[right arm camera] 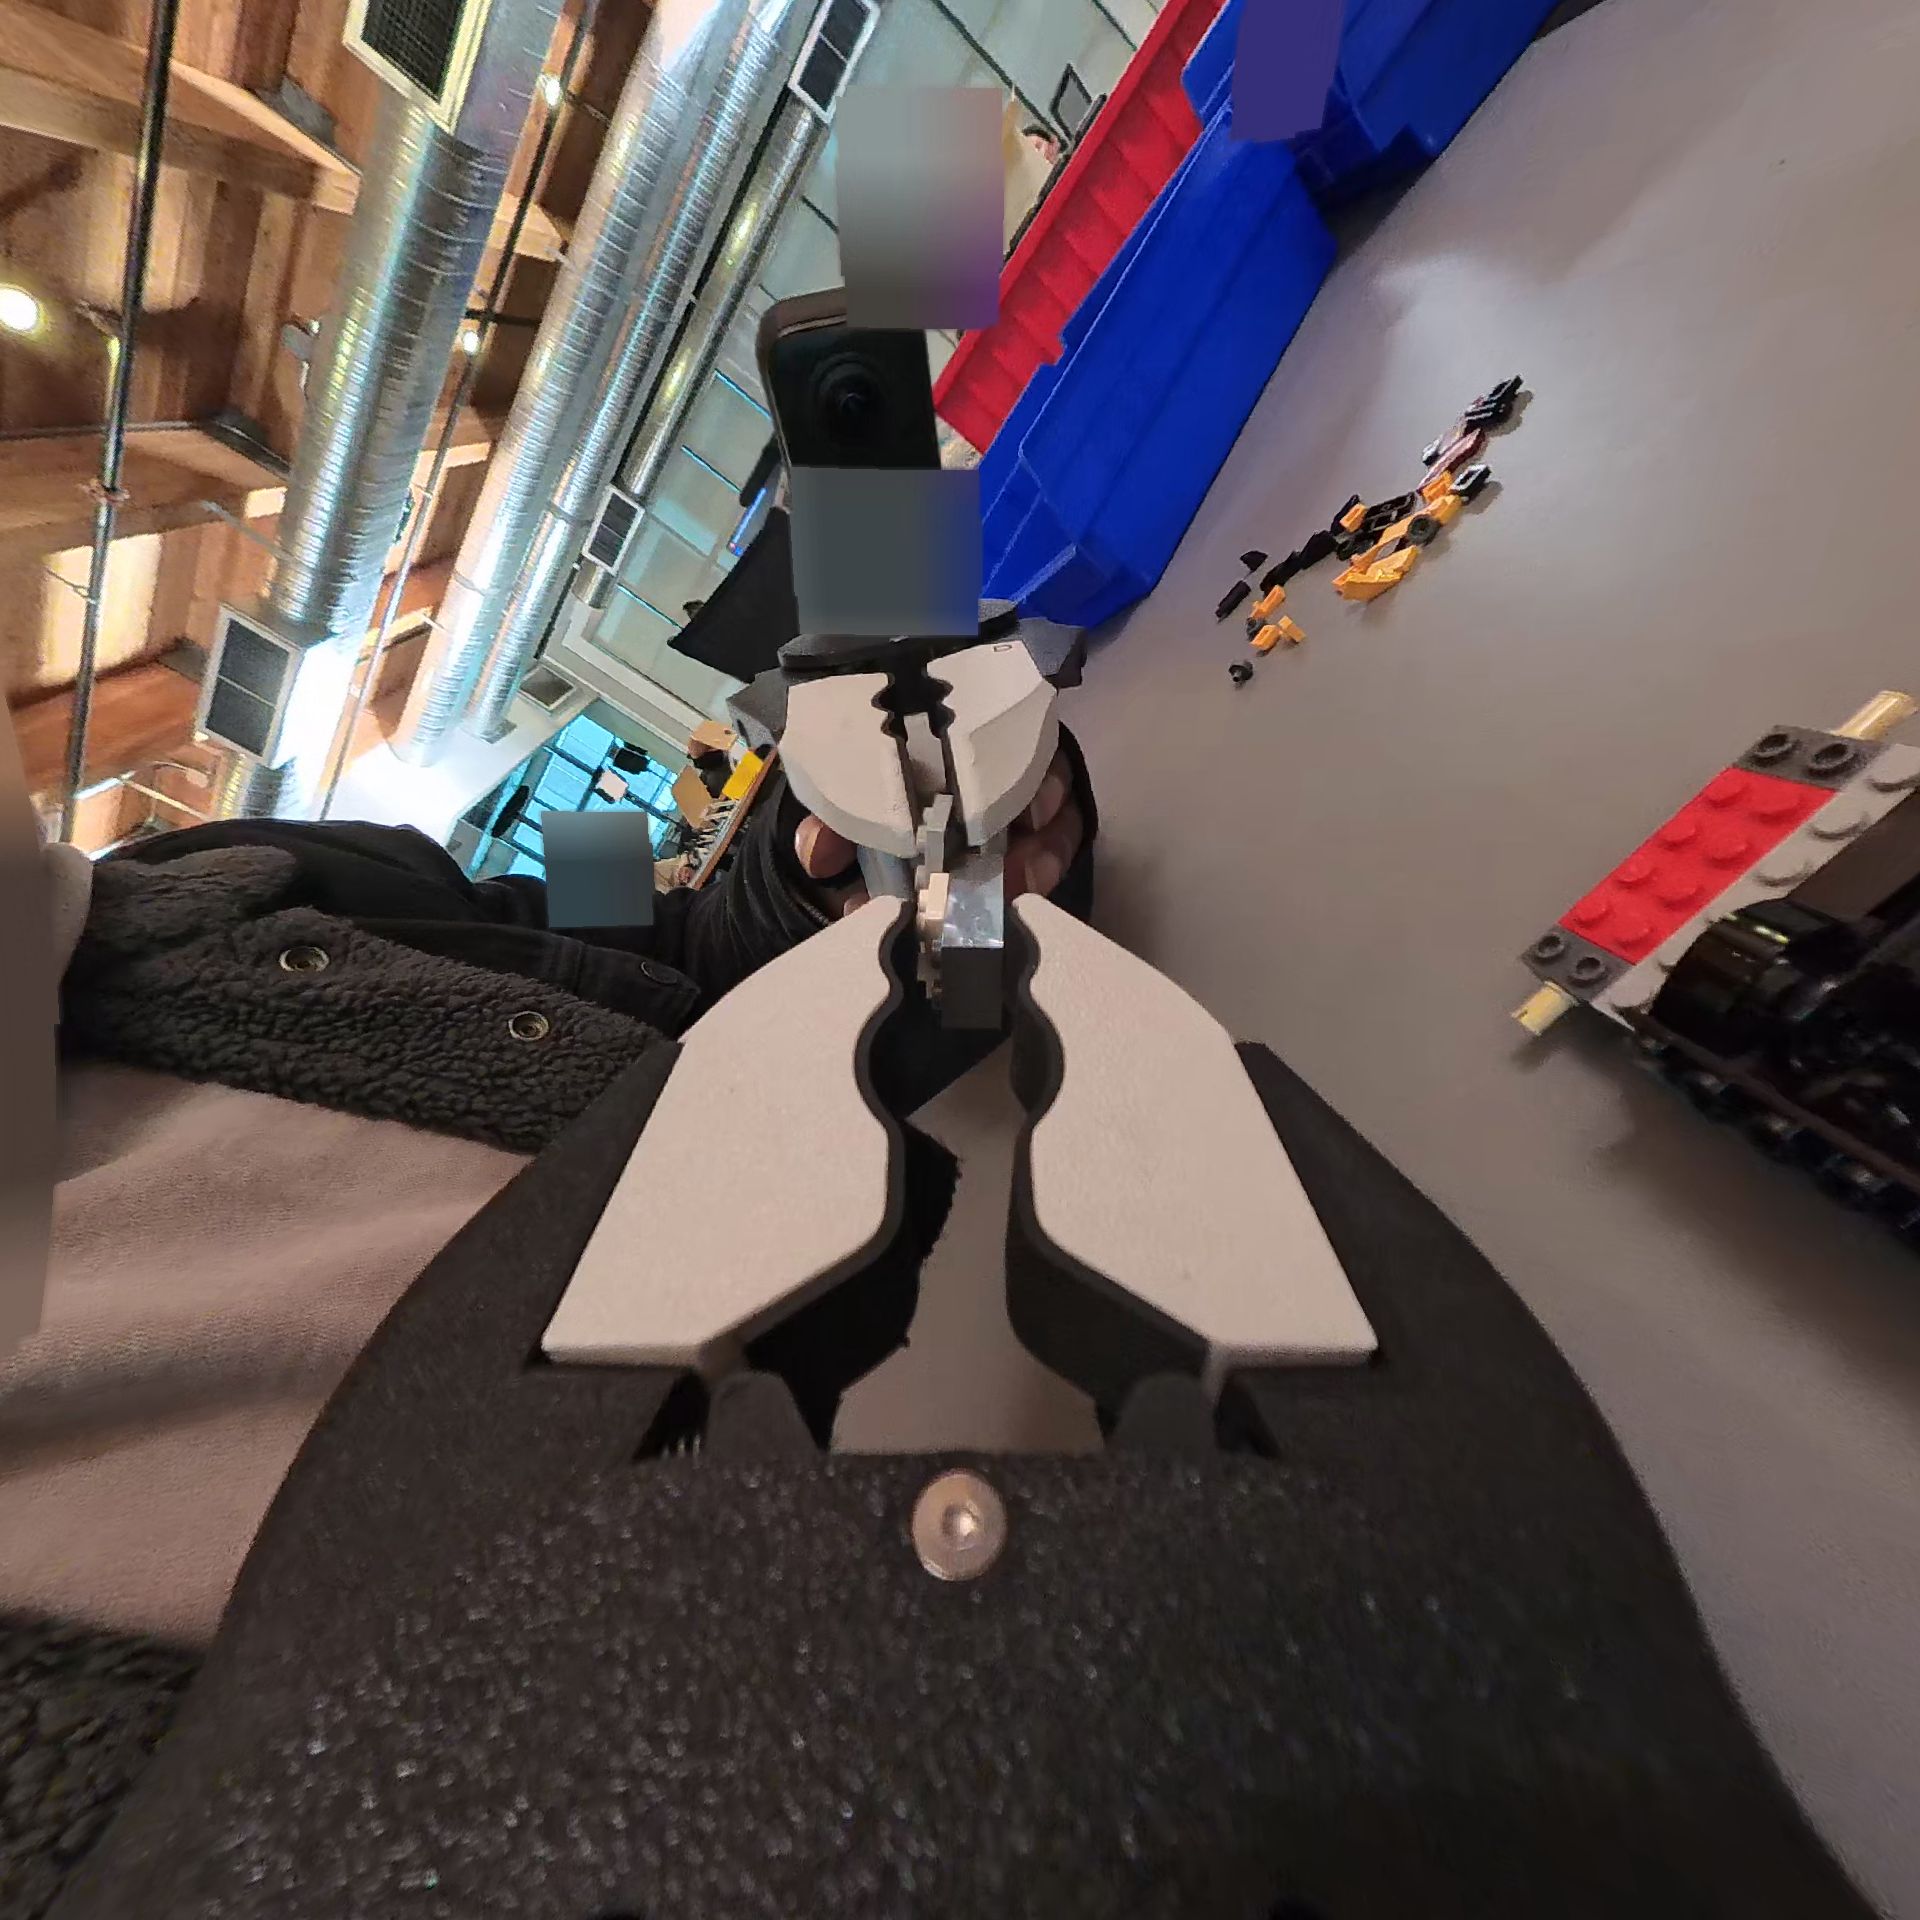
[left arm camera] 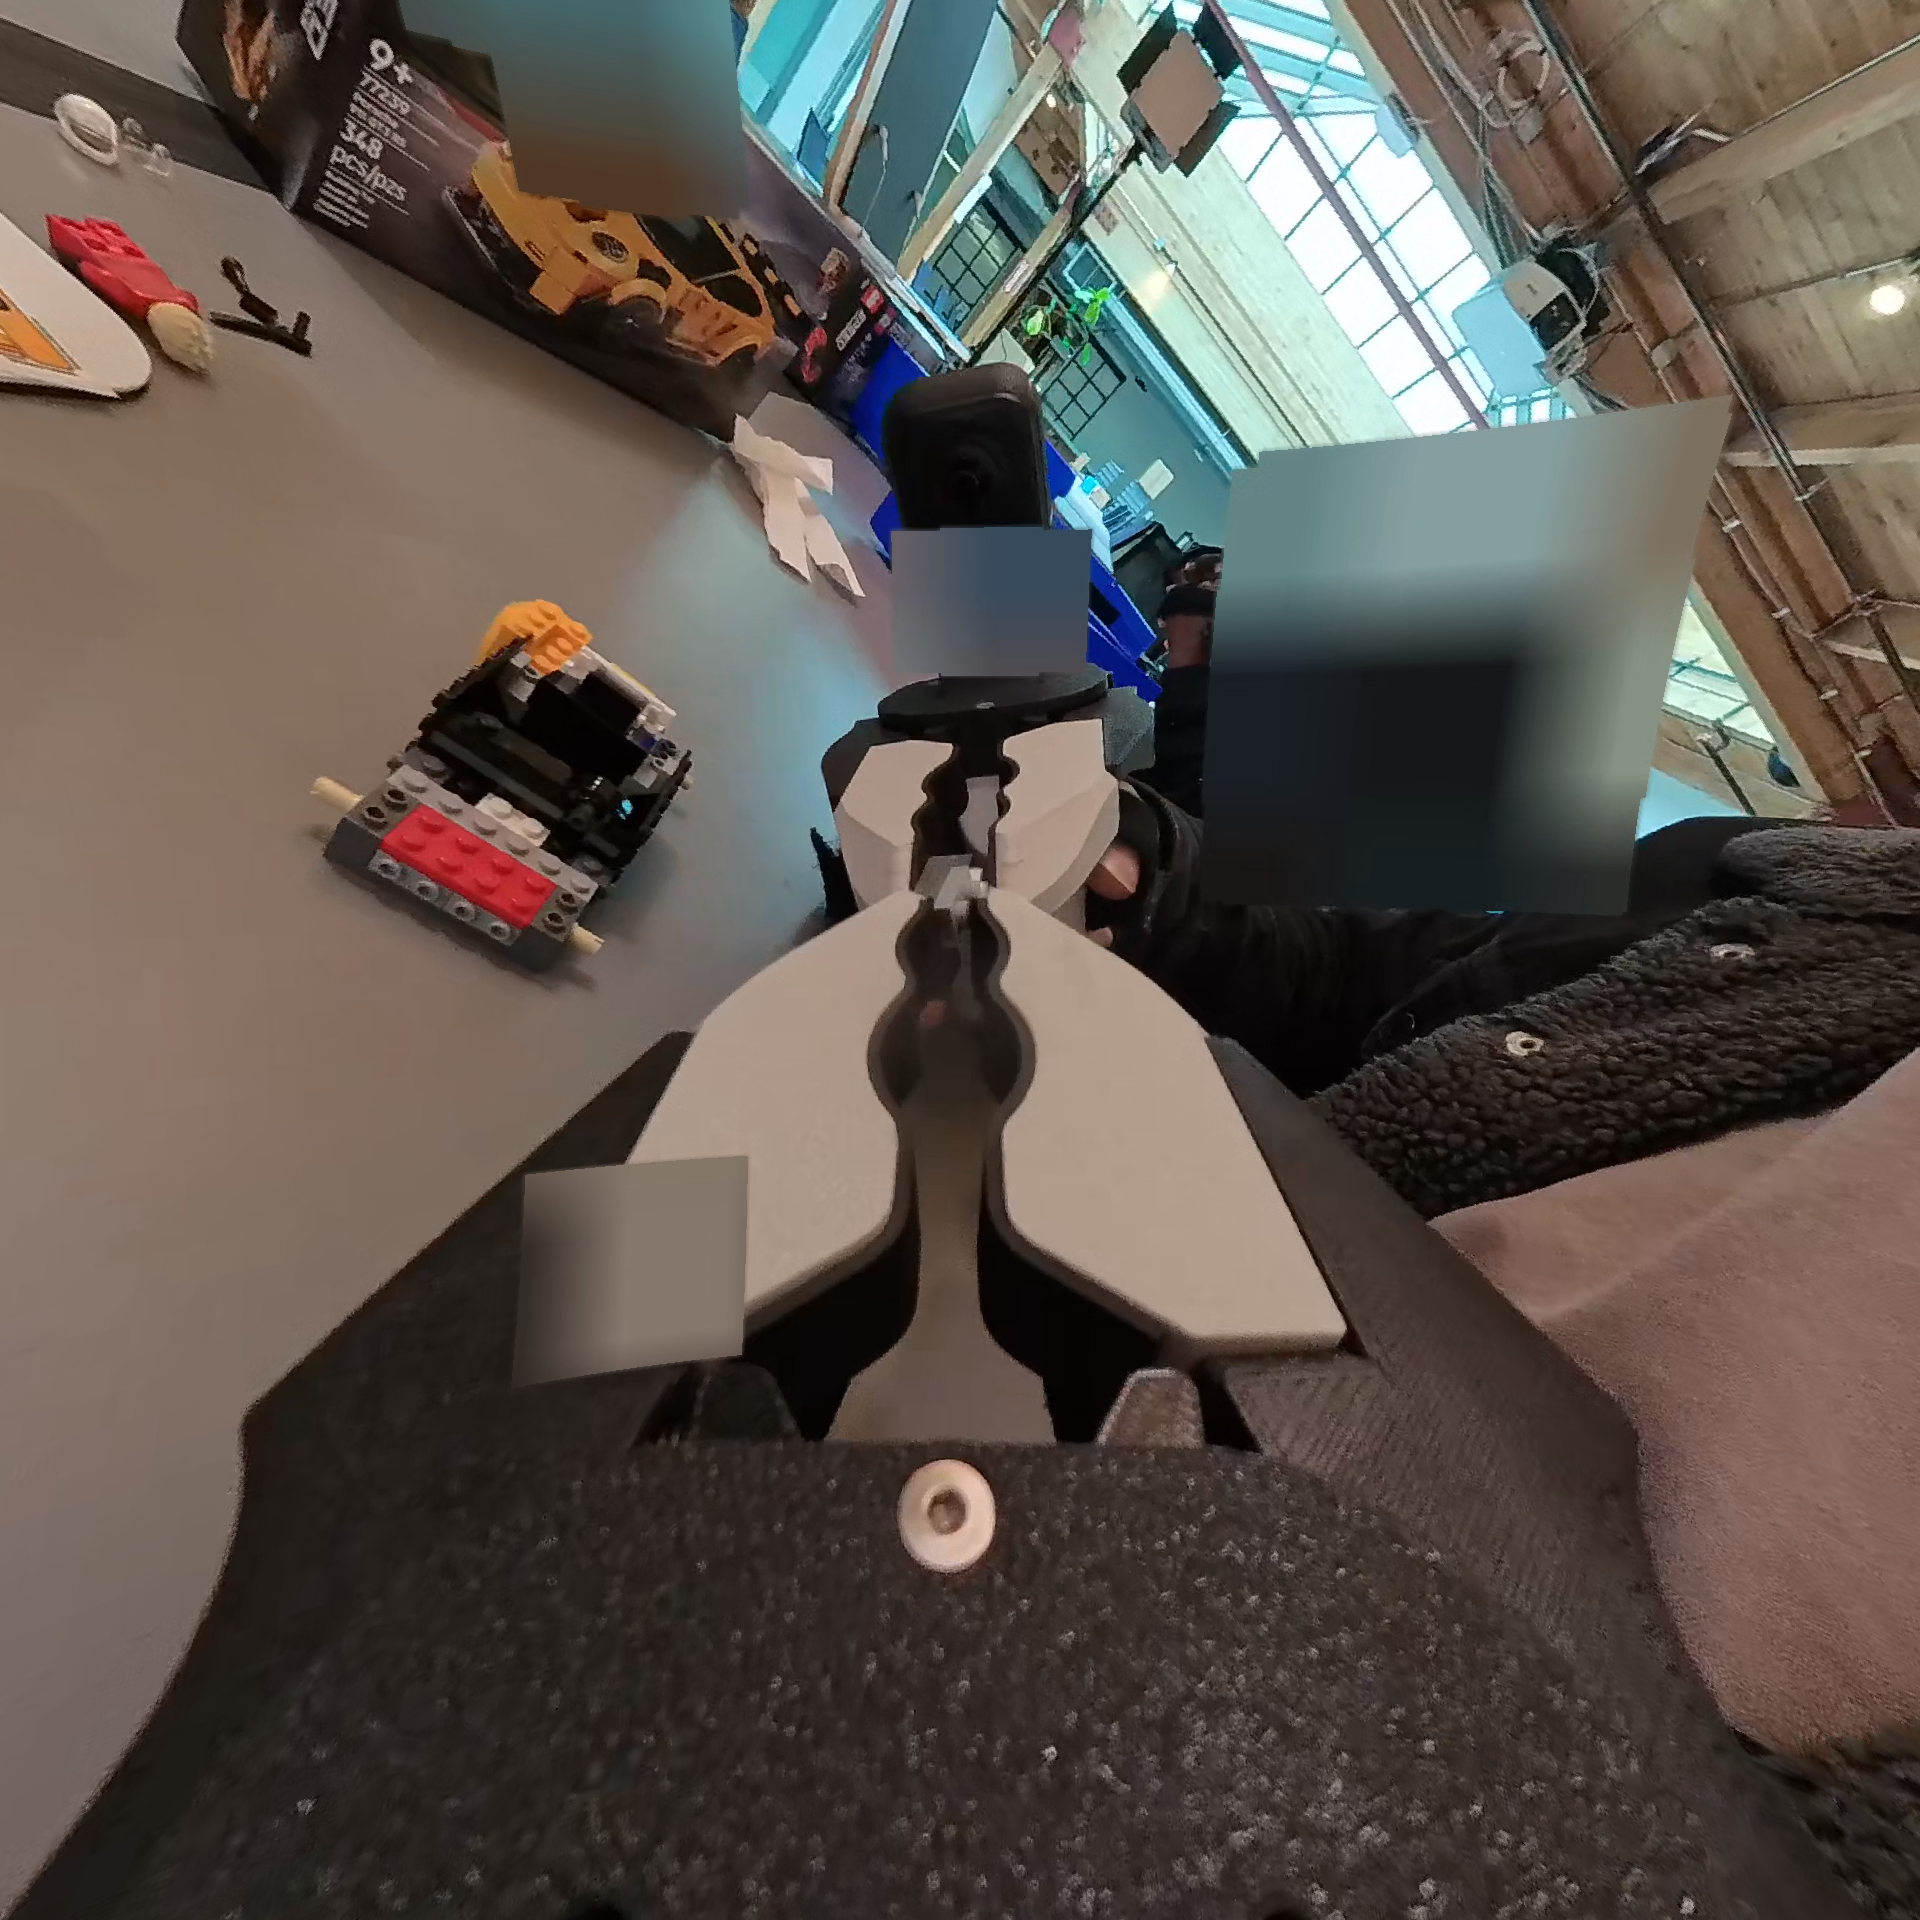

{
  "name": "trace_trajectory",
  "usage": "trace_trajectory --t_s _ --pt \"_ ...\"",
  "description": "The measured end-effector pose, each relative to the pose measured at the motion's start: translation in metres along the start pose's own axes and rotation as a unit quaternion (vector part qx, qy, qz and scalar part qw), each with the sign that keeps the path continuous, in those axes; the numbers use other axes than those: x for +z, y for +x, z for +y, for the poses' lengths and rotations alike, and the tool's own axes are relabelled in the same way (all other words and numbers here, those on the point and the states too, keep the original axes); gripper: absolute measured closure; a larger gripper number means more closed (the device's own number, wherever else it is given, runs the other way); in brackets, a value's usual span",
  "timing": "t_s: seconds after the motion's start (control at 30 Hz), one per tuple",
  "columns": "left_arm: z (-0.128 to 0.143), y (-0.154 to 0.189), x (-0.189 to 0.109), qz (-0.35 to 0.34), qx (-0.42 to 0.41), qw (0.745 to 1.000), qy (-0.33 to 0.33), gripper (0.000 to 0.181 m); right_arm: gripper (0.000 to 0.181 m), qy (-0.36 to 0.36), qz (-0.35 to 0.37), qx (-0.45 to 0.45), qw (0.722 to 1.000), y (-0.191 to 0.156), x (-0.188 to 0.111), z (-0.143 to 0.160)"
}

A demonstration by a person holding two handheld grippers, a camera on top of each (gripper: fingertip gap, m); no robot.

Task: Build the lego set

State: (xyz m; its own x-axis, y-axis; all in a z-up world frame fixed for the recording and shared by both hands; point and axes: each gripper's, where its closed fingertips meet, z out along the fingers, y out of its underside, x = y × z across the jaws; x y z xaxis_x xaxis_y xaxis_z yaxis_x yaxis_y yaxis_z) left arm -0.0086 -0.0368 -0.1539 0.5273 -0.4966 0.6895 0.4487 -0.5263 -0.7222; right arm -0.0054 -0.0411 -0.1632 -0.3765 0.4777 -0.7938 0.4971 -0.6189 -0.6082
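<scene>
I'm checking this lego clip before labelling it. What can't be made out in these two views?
- Small grey piece, left wrist view: pinched where both grippers' fingers meet; its shape is mostly hidden by them.
- Partly built car, right wrist view: cut off by the right edge.
- Loose orange and black pieces, right wrist view: too small to tell apart.
- Box, left wrist view: partly covered by a blur patch.

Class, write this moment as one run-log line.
left gripper: shut on small grey piece | right gripper: shut on grey brick | tips meeting in air | car chassis: on table
</scene>
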Motion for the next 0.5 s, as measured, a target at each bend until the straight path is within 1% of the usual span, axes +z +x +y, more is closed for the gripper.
trace_trajectory --t_s 0.13,0.3,0.5 --pt "-0.0004 -0.0012 0.0004 -0.012 0.013 1.000 -0.001 0.175 0.166 0.004 -0.007 0.017 1.000 0.0001 -0.0003 -0.0006" --pt "-0.0008 -0.0055 0.0018 -0.049 0.047 0.998 -0.008 0.174 0.166 0.011 -0.018 0.057 0.998 0.0019 0.0007 0.0000" --pt "-0.0050 -0.0068 0.0029 -0.075 0.070 0.995 -0.011 0.173 0.167 0.032 -0.040 0.099 0.994 0.0017 -0.0001 -0.0043"
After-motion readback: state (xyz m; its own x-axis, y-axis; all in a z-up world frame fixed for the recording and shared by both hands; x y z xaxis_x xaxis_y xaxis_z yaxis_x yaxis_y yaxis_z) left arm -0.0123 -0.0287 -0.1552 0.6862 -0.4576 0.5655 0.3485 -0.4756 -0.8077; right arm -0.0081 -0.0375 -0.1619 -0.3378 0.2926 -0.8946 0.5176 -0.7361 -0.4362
